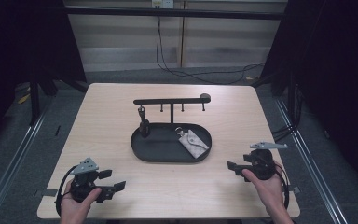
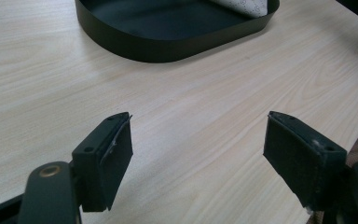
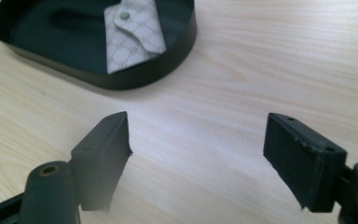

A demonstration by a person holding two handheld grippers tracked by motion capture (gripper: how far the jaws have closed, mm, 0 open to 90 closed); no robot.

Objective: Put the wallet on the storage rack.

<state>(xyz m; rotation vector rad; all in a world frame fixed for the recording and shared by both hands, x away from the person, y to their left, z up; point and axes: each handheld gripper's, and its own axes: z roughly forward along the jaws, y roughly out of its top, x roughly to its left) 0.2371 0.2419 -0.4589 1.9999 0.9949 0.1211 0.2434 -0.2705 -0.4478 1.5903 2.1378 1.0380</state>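
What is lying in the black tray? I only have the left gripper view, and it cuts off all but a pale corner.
Observer: A grey patterned pouch with a snap flap lies in the right half of the tray.
Operator: Anything standing over it?
Observer: A black rack with hook pegs stands at its back edge, and a dark keychain hangs near the left end.
Operator: And the right tongs?
Observer: The right tongs are open, holding nothing.
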